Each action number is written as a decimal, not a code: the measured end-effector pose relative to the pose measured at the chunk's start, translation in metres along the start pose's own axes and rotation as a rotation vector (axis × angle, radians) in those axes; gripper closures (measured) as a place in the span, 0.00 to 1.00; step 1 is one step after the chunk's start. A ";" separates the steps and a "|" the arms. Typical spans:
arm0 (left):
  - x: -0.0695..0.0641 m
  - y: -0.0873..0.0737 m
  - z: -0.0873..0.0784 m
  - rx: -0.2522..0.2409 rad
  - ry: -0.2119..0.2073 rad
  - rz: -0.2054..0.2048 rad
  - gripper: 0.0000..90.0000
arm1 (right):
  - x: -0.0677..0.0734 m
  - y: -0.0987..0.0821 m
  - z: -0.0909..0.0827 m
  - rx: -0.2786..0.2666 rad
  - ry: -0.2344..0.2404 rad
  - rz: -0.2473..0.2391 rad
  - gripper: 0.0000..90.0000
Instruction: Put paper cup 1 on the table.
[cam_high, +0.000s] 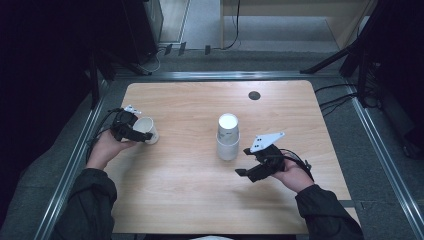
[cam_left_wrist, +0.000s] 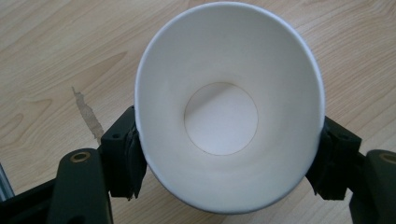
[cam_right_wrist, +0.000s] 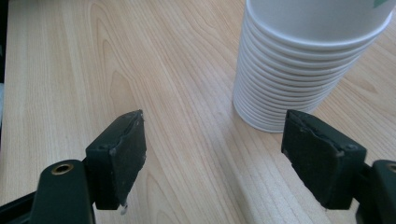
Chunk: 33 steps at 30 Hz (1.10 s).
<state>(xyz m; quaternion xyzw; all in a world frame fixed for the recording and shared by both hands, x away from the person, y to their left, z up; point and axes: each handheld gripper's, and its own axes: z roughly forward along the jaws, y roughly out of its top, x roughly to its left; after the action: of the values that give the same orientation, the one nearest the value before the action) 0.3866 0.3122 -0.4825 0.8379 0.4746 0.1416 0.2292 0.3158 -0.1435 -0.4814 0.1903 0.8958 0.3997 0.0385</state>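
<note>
A single white paper cup (cam_high: 146, 130) sits at the table's left side, its mouth facing my left gripper's camera. My left gripper (cam_high: 141, 128) has its pads against the cup's two sides just under the rim. In the left gripper view the cup (cam_left_wrist: 224, 116) is empty, and the gripper (cam_left_wrist: 229, 163) holds it over the wood. A stack of several white paper cups (cam_high: 228, 138) stands upright in the middle of the table. My right gripper (cam_high: 244, 161) is just right of and in front of the stack (cam_right_wrist: 303, 60), and this gripper (cam_right_wrist: 215, 154) is open with only bare wood between its jaws.
The wooden table (cam_high: 190, 200) has a round dark cable hole (cam_high: 254, 95) near its far edge. Metal rails (cam_high: 75, 160) run along the table's sides. Dark stand legs (cam_high: 330, 60) and cables lie on the floor beyond the table.
</note>
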 end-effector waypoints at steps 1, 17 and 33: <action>0.000 0.000 0.001 0.008 -0.002 0.000 0.29 | 0.000 0.000 0.000 0.001 0.001 -0.005 0.25; -0.004 0.003 0.007 0.016 -0.004 0.003 0.24 | 0.000 0.000 0.000 0.002 0.001 -0.008 0.25; 0.004 -0.003 -0.011 -0.047 -0.062 -0.048 0.15 | -0.006 -0.002 -0.006 -0.026 0.024 0.026 0.25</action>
<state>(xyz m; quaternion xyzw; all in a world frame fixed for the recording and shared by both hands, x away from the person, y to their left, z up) 0.3819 0.3197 -0.4748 0.8247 0.4839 0.1212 0.2666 0.3195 -0.1507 -0.4792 0.1965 0.8885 0.4139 0.0252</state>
